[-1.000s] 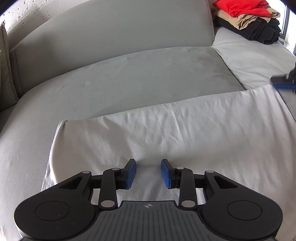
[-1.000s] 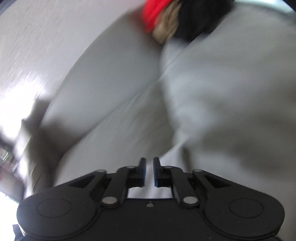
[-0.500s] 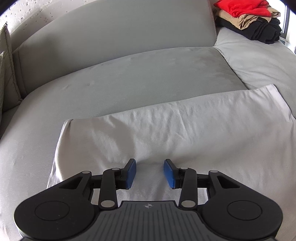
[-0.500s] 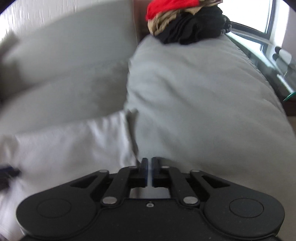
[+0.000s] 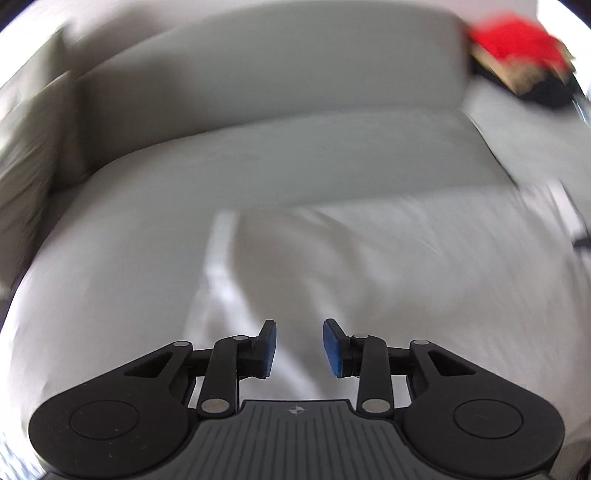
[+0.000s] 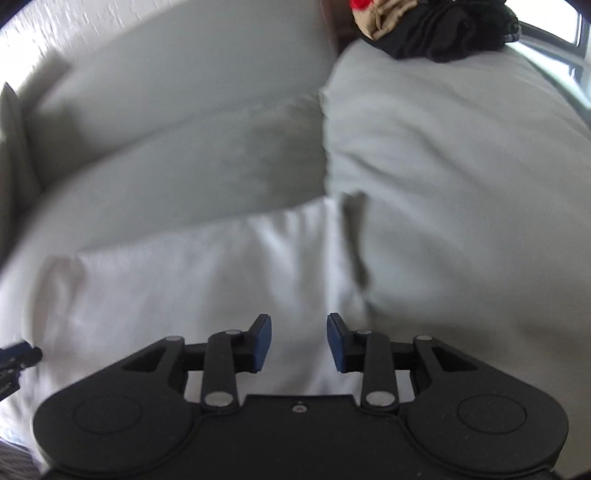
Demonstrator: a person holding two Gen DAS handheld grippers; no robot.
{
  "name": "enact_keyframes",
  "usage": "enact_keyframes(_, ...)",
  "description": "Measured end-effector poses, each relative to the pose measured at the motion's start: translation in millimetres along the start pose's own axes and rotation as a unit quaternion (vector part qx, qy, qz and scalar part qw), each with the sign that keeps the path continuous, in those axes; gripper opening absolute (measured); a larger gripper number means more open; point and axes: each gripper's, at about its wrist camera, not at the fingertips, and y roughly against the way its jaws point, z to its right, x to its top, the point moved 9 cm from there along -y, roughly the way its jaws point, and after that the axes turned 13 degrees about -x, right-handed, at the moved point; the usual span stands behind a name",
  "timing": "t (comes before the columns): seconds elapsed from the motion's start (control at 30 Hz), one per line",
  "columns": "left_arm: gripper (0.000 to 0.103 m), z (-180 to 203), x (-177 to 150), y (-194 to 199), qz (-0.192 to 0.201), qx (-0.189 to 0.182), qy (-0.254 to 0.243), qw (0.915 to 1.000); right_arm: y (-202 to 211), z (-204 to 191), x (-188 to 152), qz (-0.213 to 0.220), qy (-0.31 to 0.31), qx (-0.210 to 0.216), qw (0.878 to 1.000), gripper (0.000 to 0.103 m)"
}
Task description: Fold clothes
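Note:
A white garment lies spread flat on the grey sofa seat, its left edge folded. My left gripper hovers open over the garment's near left part, nothing between its blue pads. The left wrist view is blurred by motion. In the right wrist view the same white garment reaches to the seat's right cushion. My right gripper is open above its near right part, empty. The other gripper's dark tip shows at the far left edge.
A pile of folded clothes, red, tan and black, sits on the sofa's right arm cushion. The grey backrest rises behind the seat. A window is at the far right.
My right gripper went from shut to open and swung over the garment's right part. The left gripper shifted towards the garment's left side, staying open; its view became blurred.

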Motion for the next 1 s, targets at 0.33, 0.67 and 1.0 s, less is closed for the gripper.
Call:
enact_keyframes(0.33, 0.033, -88.7, 66.9, -33.4, 0.047, -0.069, 0.157, 0.984, -20.2, -76.0, -13.7, -0.097, -0.071, 0.2, 0.972, 0.048)
enact_keyframes(0.67, 0.032, -106.3, 75.8, -82.2, 0.008, -0.098, 0.238, 0.9662, -20.2, -77.3, -23.2, -0.126, -0.11, 0.231, 0.959, 0.048)
enact_keyframes(1.0, 0.007, -110.3, 72.1, -107.3, -0.01, -0.131, 0.32, 0.9382, -23.1, -75.7, -25.0, -0.13, -0.109, 0.24, 0.956, 0.048)
